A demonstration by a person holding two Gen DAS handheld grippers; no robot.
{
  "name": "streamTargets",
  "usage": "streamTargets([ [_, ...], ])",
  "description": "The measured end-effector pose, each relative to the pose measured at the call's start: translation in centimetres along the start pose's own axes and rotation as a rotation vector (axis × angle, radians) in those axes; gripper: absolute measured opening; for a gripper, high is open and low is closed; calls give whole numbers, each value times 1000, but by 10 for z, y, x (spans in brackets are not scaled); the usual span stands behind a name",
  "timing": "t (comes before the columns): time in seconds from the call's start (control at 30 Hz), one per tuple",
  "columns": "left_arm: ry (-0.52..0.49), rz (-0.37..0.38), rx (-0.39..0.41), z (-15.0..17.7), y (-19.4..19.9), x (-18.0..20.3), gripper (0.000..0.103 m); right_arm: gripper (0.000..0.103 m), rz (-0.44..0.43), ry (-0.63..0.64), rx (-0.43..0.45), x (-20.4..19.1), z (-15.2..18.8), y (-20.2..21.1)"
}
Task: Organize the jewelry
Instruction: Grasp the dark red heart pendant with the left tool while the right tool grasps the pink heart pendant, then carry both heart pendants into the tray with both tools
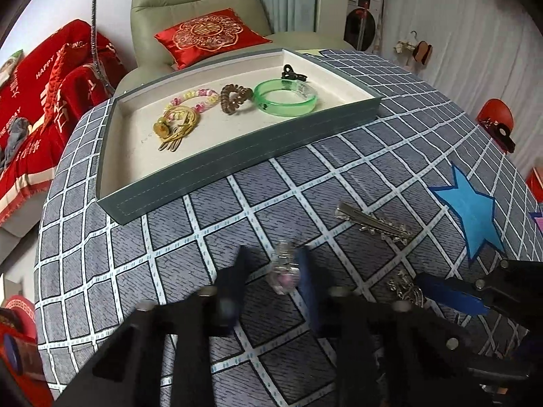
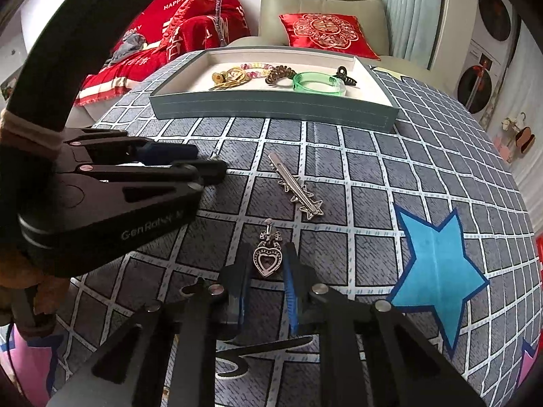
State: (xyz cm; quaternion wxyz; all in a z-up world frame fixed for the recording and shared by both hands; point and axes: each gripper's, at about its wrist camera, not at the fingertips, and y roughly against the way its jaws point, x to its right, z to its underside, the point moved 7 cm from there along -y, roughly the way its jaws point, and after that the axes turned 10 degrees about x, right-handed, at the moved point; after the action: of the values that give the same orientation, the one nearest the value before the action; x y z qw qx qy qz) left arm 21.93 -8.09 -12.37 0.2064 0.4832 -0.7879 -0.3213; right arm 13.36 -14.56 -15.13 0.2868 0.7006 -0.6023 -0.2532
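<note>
**Both grippers closed on small jewelry pieces in front of the tray**

A table under a grey checked cloth [image 2: 339, 156] with a blue star [image 2: 437, 271] printed on it carries a shallow grey-blue tray [image 2: 271, 107] with a cream lining, its long axis running across the far part of the table. Inside lie a green bangle [image 2: 317, 83], a brown spiral hair tie [image 2: 280, 73], a pastel bead bracelet [image 2: 256, 66], a gold tassel ornament [image 2: 227, 79] and a black claw clip [image 2: 346, 76].

On the cloth in front of the tray, a silver star-studded hair clip [image 2: 295, 188] lies diagonally, plain end toward the tray.

The left gripper [image 1: 275, 271] has narrowed onto a small clear piece with a pink spot [image 1: 284, 271], blurred; its right pad touches it, while a gap shows on the left.

The right gripper [image 2: 266, 263] is nearly closed around a silver heart pendant with a bow [image 2: 268, 257], which points lengthwise away from the camera, bow end toward the tray.
</note>
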Motion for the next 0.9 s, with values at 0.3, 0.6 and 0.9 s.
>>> streamTargets([
  [0.3, 41, 11, 18, 3, 9, -3, 33, 19, -28, -81, 8, 17, -6, 14],
  [0.6, 94, 27, 90, -11, 38, -14, 33, 19, -65, -197, 32, 45, -24, 34],
  [0.9, 145, 25, 152, -44, 56, -37, 33, 19, -97, -266, 84, 68, -69, 37],
])
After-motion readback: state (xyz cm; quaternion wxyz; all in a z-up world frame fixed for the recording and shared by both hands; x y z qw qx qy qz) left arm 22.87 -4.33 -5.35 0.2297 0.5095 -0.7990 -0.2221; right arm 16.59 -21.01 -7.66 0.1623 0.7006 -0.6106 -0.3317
